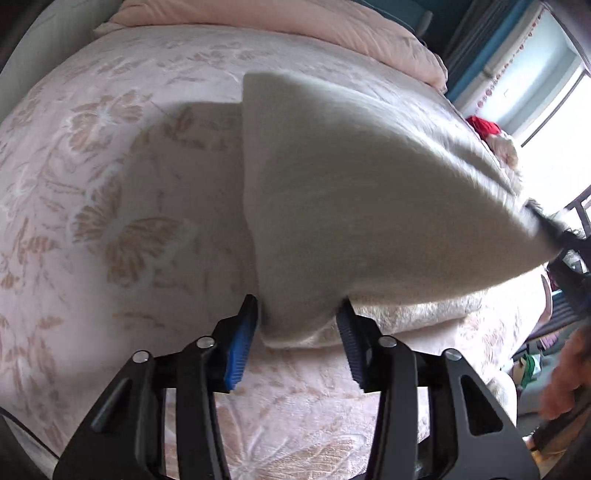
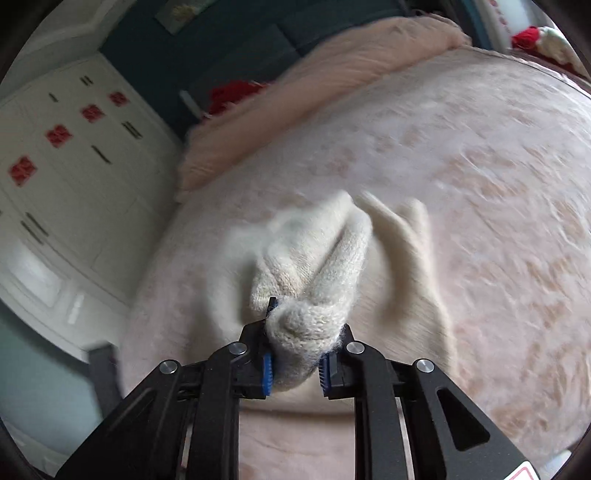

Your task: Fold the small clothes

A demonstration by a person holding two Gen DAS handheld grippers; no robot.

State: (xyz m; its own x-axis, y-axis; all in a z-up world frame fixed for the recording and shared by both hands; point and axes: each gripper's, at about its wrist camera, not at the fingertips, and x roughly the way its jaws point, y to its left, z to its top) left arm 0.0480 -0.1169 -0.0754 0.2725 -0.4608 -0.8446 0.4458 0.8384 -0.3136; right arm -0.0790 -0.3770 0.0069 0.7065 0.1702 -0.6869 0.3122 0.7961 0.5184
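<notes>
Left gripper [image 1: 301, 325] angling steeply down, pinching cream knit garment [image 1: 369, 192] | right gripper [image 2: 295, 350] tilting down, clamping its bunched edge over floral bedspread [image 1: 92, 166]

The left gripper [image 1: 301, 314] pinches a corner of a cream knitted garment [image 1: 351, 192], lifted and stretched toward the right gripper [image 1: 546, 225] above a pink floral bedspread [image 1: 92, 166]; a pink pillow [image 1: 295, 26] lies beyond.
</notes>
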